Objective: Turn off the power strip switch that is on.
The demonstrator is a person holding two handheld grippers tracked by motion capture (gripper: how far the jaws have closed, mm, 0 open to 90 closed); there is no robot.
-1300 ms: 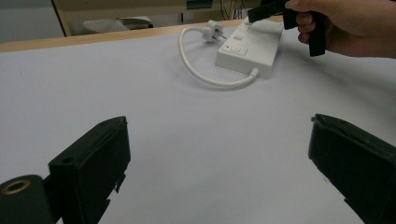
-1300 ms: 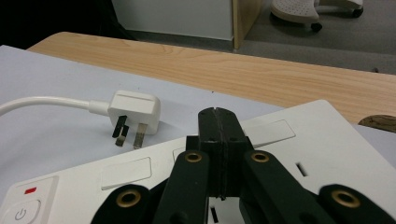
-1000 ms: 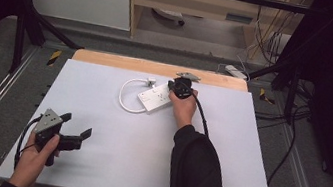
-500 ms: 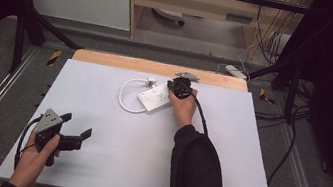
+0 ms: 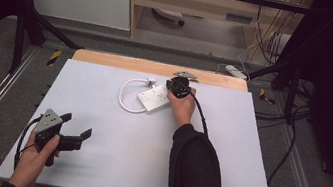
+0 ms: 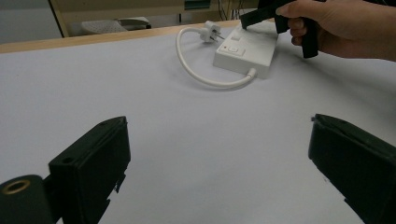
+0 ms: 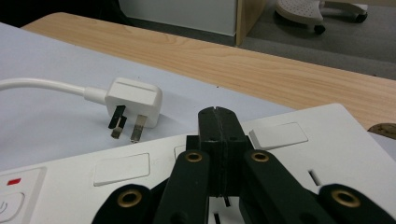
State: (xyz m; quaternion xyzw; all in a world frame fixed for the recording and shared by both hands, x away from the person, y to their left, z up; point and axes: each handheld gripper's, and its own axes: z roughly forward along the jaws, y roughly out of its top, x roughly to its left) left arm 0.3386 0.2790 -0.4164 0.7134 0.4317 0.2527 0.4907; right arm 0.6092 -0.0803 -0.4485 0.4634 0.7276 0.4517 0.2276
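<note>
Hiding part of the power strip (image 7: 140,172) (one socket): closed right tool (image 7: 218,122).

I saw the power strip (image 7: 289,163) in smooth white plastic with a faint sheen, its plug (image 7: 134,99) matching, the table sheet (image 5: 134,154) matt, the far edge (image 7: 261,70) pale grained wood.

On the table (image 5: 242,176), the power strip (image 5: 154,97) lies at about twelve o'clock from the centre, near the far edge. Its cord (image 5: 125,98) loops off at nine o'clock and curls back to the plug (image 5: 151,79), lying just behind the strip at eleven o'clock. The right gripper (image 5: 177,86) rests on the strip's two-o'clock end. The left gripper (image 5: 79,128) sits well apart, at seven o'clock, near the front edge.
</note>
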